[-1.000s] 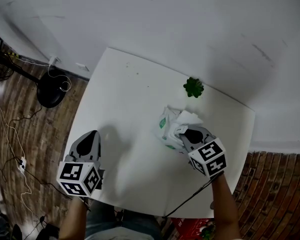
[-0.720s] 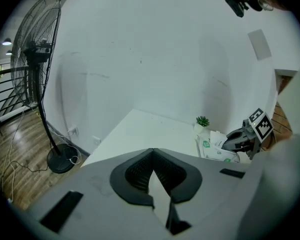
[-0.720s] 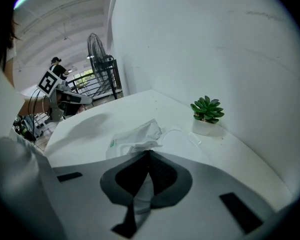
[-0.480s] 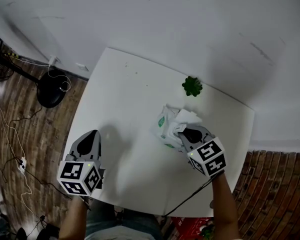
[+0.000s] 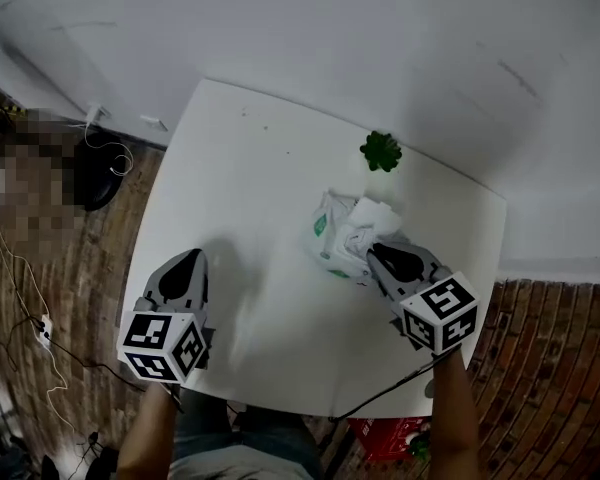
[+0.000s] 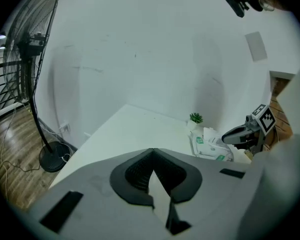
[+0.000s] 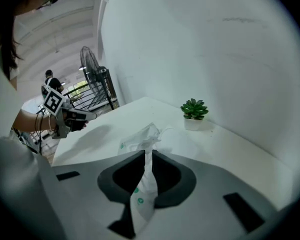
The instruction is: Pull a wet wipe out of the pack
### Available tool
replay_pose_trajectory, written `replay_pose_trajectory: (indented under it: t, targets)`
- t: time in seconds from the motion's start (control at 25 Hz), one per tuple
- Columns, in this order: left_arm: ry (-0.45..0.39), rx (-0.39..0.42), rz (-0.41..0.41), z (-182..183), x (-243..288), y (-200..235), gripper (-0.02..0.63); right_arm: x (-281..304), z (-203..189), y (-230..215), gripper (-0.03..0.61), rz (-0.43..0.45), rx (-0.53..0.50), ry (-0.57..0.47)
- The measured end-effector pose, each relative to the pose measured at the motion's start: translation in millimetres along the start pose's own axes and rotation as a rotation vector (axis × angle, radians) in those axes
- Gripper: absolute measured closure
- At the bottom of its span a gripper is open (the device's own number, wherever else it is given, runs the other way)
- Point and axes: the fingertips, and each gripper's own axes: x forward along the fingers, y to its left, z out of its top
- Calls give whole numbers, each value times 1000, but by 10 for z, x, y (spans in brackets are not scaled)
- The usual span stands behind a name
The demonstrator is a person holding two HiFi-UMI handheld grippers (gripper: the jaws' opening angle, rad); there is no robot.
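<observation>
The wet wipe pack point(image 5: 330, 236), white with green print, sits right of the middle of the white table point(image 5: 250, 168), and a crumpled white wipe point(image 5: 373, 215) sticks out of its top. My right gripper point(image 5: 373, 253) is at the pack's near right side. In the right gripper view the right gripper point(image 7: 146, 156) is shut on white film with green marks that runs forward into the pack point(image 7: 142, 136). My left gripper point(image 5: 187, 260) hovers over the table's near left part, well apart from the pack, shut with nothing in it point(image 6: 152, 156). From the left gripper view, the pack point(image 6: 210, 146) lies far right.
A small green potted plant point(image 5: 381, 152) stands just beyond the pack, near the white wall. The table's edges are close on the near and right sides. A standing fan point(image 6: 32, 49) and cables sit on the wooden floor to the left.
My right gripper has drawn back a little toward the near right, still holding the pack. The left gripper has hardly moved. The head view has shifted slightly.
</observation>
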Motion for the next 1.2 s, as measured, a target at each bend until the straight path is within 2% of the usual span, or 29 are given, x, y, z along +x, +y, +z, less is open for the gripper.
replay_pose_trajectory:
  t: [0.28,0.56,0.68,0.88,1.2]
  targets:
    - [17,54,-109,65,20,-169,614,-438,42,114,520,-93,63,-55]
    - [-10,96,-196,278,-47,-235,614,-878,127,249,506,-159,10,-8]
    - [-29,113,-200,372,-113,-185,614,-938,233,238,503,-127,-55,34]
    - [-59,106,-171,481,-156,-96,614,-759,260,213,492,8,-205,153]
    - [-60,35,-102,394,-117,-147,614,-307,18,72,489,147,-258,245]
